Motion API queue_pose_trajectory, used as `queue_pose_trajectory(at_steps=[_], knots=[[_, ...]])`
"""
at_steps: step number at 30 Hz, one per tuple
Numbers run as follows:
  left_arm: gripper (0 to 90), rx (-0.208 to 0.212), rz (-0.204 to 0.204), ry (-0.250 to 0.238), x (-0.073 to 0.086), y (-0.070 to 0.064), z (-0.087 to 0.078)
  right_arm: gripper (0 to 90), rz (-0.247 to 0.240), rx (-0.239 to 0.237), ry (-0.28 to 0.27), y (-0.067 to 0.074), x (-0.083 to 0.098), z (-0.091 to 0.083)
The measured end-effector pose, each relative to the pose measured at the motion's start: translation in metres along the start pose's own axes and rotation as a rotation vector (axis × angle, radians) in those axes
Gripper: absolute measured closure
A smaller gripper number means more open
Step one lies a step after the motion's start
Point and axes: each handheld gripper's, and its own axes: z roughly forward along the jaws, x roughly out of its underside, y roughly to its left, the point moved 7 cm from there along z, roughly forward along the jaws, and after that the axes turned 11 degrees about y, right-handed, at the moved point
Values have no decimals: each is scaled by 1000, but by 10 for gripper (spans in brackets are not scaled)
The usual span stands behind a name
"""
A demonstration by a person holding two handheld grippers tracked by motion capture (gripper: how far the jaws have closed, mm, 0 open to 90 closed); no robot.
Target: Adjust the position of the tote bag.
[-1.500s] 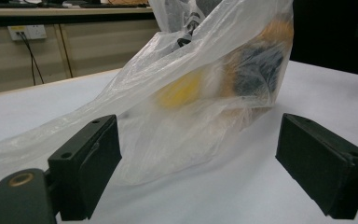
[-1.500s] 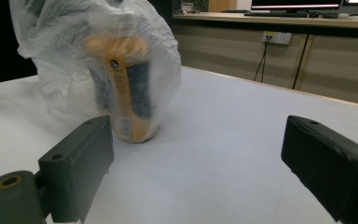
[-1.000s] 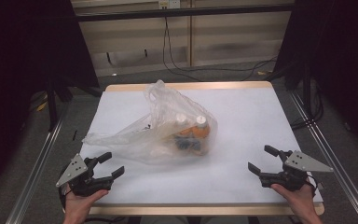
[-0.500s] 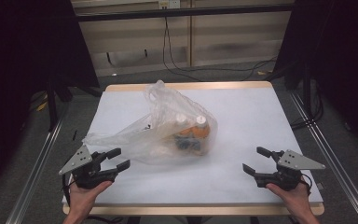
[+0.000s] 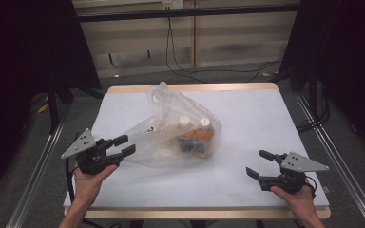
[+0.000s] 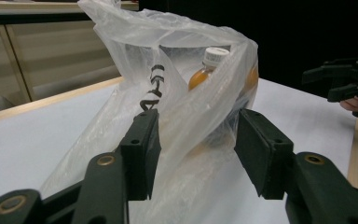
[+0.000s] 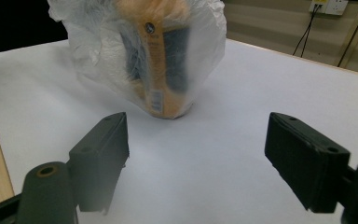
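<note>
A clear plastic bag (image 5: 180, 128) lies in the middle of the white table (image 5: 252, 114), with orange bottles (image 5: 202, 130) standing inside it. In the left gripper view the bag (image 6: 186, 70) rises close ahead, and a white-capped bottle (image 6: 207, 67) shows through the film. My left gripper (image 5: 126, 145) is at the bag's loose left end. Its jaws have just been closing, with the bag's film between them, and a gap still stands between the pads (image 6: 142, 149). My right gripper (image 5: 259, 163) hovers open near the front right, facing the bag (image 7: 140, 46), with nothing between its fingers.
The table's wooden edge (image 5: 209, 213) runs along the front. Metal rails (image 5: 33, 175) flank the table on both sides. Cables (image 5: 185, 66) hang down the back wall. Bare white surface lies between the bag and the right gripper.
My left gripper has risen and moved in toward the bag's left end, and its jaws have narrowed around the film. The right gripper has stayed about where it was.
</note>
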Motion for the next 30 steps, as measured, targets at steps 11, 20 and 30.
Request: queue_pose_trajectory(at_steps=[11,20,30], knots=[[554,1,16,5,-29,12,16,198,-15,-21,24,3,0,11],[486,15,29,-29,-60,18,24,202,-18,-28,32,4,0,12],[452,9,23,-2,-75,30,44,199,-22,-30,33,5,0,12]])
